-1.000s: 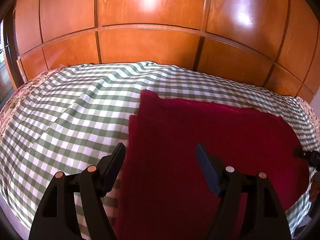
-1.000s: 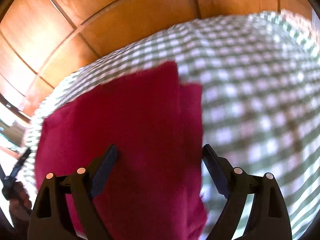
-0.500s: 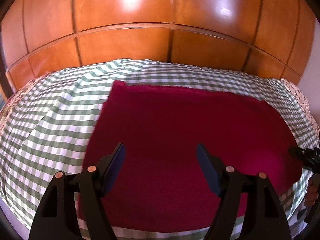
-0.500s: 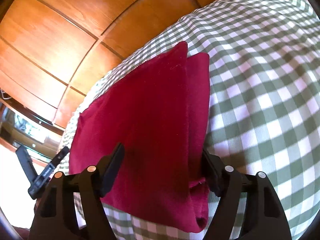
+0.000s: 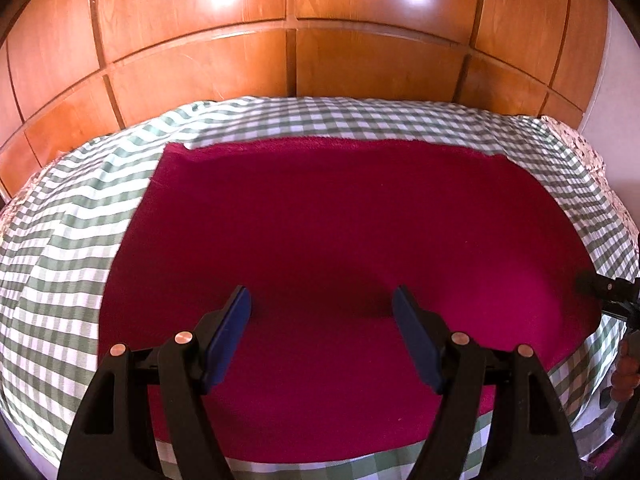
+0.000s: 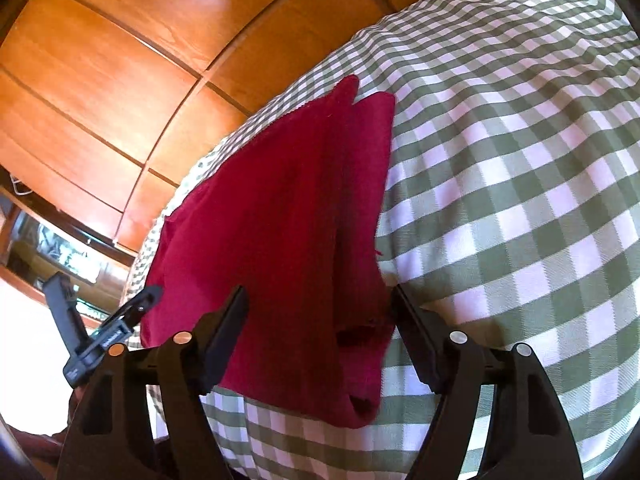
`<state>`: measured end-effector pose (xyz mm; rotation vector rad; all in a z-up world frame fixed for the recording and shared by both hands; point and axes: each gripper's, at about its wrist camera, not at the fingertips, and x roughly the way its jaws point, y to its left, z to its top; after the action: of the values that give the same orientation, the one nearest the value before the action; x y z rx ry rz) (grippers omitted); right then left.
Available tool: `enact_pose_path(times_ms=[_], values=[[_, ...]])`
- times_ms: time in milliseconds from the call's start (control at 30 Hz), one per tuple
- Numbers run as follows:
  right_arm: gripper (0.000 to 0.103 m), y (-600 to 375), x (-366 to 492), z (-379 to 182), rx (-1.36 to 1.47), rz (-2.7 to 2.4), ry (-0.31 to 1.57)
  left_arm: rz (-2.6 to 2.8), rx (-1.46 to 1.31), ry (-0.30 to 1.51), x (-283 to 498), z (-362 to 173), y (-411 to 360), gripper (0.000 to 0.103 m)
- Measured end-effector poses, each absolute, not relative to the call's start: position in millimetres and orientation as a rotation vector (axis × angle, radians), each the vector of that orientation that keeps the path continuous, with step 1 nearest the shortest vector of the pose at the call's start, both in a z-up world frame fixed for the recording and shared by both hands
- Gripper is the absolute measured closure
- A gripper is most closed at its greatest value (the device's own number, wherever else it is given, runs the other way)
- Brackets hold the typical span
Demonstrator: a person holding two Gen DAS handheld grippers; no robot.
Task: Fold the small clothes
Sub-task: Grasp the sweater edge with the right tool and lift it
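Observation:
A dark red cloth (image 5: 340, 220) lies flat on a green-and-white checked bed cover (image 5: 60, 260). My left gripper (image 5: 322, 308) hangs open over the near middle of the cloth, with nothing between its pads. In the right wrist view the same red cloth (image 6: 280, 208) shows as folded layers, with an open fold at its near end. My right gripper (image 6: 318, 308) stands open astride that near end, and its right fingertip (image 6: 400, 308) is close to the cloth's edge. The right gripper's tip (image 5: 608, 292) also shows at the cloth's right edge.
Glossy wooden panels (image 5: 320, 40) rise behind the bed. A floral fabric edge (image 5: 588, 156) shows at the far right corner. A person's hand (image 5: 624, 372) holds the right tool. The left gripper's body (image 6: 100, 336) sits at the cloth's left, and a dark shelf (image 6: 52, 248) lies beyond.
The left gripper has moved right, from the cloth's left edge to over its middle. The right gripper's jaws have narrowed a little and now frame the cloth's near end.

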<state>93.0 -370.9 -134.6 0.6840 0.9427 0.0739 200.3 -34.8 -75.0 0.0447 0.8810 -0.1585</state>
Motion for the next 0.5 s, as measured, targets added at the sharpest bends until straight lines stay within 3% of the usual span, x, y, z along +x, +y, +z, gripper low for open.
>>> enact_pose_path(times_ms=[67,200,333,433,500], values=[[0.031,-369.5,95.8,-135.0,0.682,0.075,0.942,-0.163,0.024,0.897,203.7,-78.7,-32.3,0.029],[0.043,-366.4,101.2,-137.0,0.686,0.075,0.947,-0.176,-0.015,0.921,209.0,-86.0,-27.3,0.026],[0.067,-360.6,108.2,-137.3,0.684,0.086,0.961,-0.194,-0.037,0.929,210.4,-87.1,-25.3,0.027],[0.072,-352.6,109.9,-126.8,0.649,0.080,0.958,-0.219,-0.080,0.936,212.1,-82.2,-18.3,0.032],[0.073,-348.9,111.9,-114.9,0.644,0.087,0.940,-0.234,-0.112,0.943,213.2,-78.4,-10.2,0.045]])
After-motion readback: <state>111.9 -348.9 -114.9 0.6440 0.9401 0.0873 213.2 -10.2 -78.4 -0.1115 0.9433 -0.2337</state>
